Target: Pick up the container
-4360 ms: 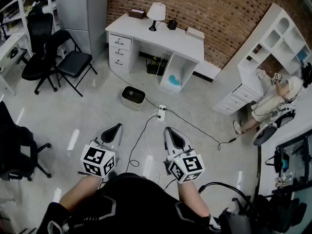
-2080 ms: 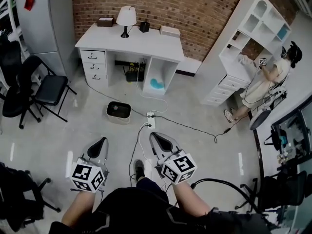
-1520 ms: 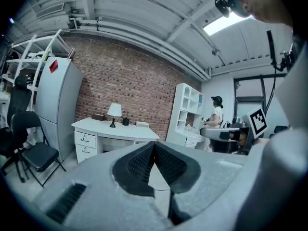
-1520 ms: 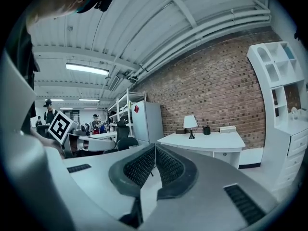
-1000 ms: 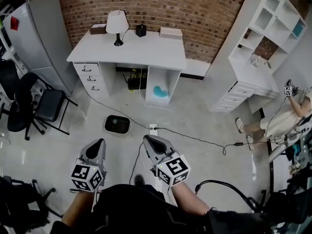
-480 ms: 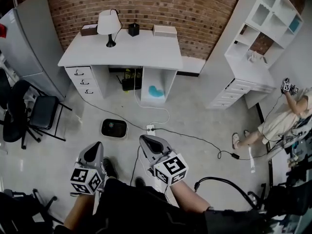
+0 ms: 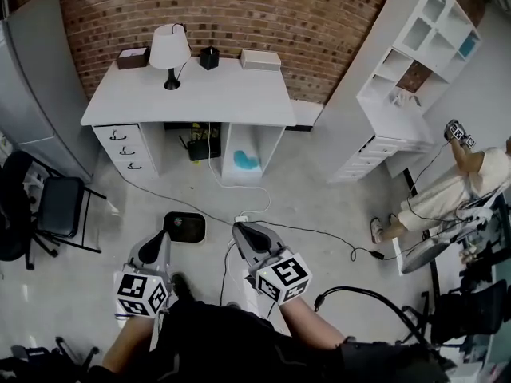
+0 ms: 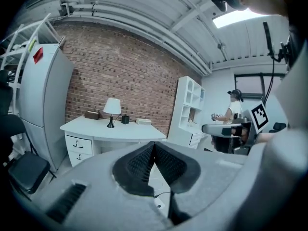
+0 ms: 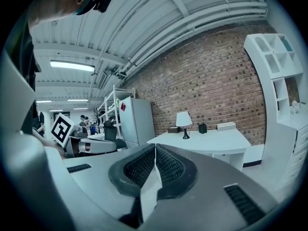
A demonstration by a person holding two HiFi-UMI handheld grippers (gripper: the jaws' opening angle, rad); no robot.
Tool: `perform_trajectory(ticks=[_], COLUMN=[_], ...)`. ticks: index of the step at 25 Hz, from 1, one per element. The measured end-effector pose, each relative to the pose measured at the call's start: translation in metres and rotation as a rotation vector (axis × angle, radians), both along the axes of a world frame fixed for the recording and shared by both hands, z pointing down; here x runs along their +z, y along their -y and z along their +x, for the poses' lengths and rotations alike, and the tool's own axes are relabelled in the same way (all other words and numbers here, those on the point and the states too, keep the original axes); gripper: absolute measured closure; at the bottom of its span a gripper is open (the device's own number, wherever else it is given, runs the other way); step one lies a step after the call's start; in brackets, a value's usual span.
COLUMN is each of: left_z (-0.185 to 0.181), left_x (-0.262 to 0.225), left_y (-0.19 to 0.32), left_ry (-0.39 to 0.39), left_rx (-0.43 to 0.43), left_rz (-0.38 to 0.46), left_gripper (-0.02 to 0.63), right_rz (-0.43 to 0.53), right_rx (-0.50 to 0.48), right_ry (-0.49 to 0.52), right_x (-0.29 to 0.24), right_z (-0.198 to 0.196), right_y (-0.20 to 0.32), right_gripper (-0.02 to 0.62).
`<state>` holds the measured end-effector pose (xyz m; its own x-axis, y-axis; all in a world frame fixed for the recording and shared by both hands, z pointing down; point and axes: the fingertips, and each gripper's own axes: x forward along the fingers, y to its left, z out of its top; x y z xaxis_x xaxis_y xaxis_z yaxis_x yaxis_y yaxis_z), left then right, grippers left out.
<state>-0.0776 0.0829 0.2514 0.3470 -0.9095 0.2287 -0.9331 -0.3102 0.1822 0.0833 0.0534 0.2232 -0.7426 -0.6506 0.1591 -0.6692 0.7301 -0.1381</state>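
A small black container (image 7: pixel 209 57) stands at the back of the white desk (image 7: pixel 184 94), between a white lamp (image 7: pixel 169 50) and a flat white box (image 7: pixel 260 59). A brown box (image 7: pixel 132 57) sits at the desk's far left corner. Both grippers are held low in front of the person, well short of the desk, over the floor. My left gripper (image 7: pixel 160 238) is shut and empty, and so is my right gripper (image 7: pixel 240 230). In the left gripper view the pads (image 8: pixel 144 160) meet, with the black container (image 8: pixel 125 120) far ahead. The right gripper (image 9: pixel 155 149) points at the same desk (image 9: pixel 207 141).
A white floor bin (image 7: pixel 184 227) with a dark inside lies just ahead of the left gripper, beside a power strip (image 7: pixel 239 219) with cables. Black chairs (image 7: pixel 48 210) stand at the left, a grey cabinet (image 7: pixel 32 86) behind them. A white shelf unit (image 7: pixel 399 94) and a person (image 7: pixel 471 174) are at the right.
The person has walked toward the desk, so desk and floor bin have come nearer. Both grippers stay shut and empty in front of the body.
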Motion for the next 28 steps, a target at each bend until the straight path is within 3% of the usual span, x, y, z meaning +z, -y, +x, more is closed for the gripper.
perform_trajectory(ticks=[16, 28], left_z=[-0.093, -0.117], left_x=[0.005, 0.035], left_y=[0.088, 0.121], left_ry=[-0.041, -0.076], left_rx=[0.063, 0.16], left_rz=[0.002, -0.058], left_gripper=[0.598, 0.598], right_rz=[-0.019, -0.048], right_rx=[0.075, 0.13], right_ry=[-0.014, -0.041], right_x=[0.004, 0.019], right_z=[-0.08, -0.11], right_y=[0.084, 0.113], right_gripper=[0.588, 0.588])
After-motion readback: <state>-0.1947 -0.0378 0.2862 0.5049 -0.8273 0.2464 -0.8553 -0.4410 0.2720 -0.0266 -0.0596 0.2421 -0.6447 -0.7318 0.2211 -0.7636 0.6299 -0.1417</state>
